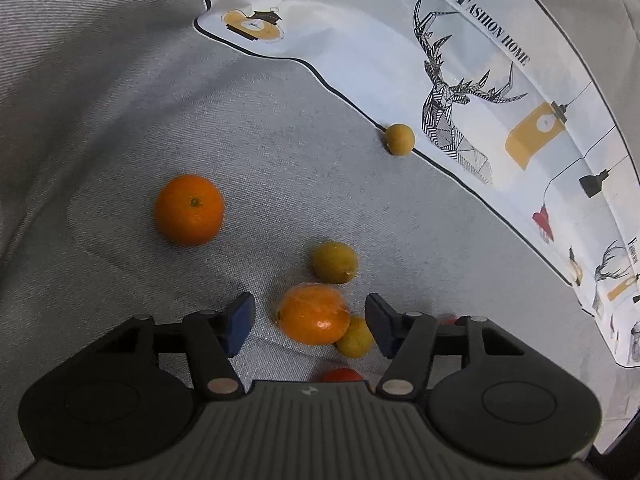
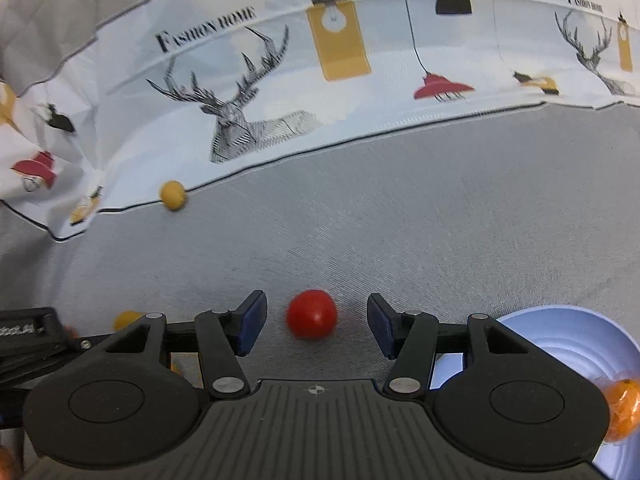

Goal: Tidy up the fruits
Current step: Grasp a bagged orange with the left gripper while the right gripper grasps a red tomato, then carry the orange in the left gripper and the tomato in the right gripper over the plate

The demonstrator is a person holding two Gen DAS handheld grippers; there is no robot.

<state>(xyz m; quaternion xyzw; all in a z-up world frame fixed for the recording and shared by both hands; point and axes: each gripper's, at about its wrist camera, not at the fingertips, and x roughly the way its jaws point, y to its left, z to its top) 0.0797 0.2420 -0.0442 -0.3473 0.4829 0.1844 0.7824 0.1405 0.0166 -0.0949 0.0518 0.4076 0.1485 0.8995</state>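
Note:
My left gripper [image 1: 310, 322] stands open over the grey cloth, and an orange in clear wrap [image 1: 314, 314] lies between its fingers with a gap on the left side. A yellow-green fruit [image 1: 356, 338] leans against that orange, another [image 1: 335, 262] lies just beyond, and a bare orange [image 1: 190, 209] sits further left. My right gripper [image 2: 316, 320] is open too, with a red tomato [image 2: 312, 314] on the cloth between its fingertips, untouched. At the right edge, a pale blue plate [image 2: 560, 332] holds a wrapped orange [image 2: 622, 408].
A printed white cloth [image 1: 480, 80] [image 2: 360, 80] with deer and lamp patterns borders the grey cloth at the far side. A small round yellow fruit [image 1: 400, 139] [image 2: 173, 195] rests at its edge. The left gripper's body [image 2: 24, 336] shows at the left in the right wrist view.

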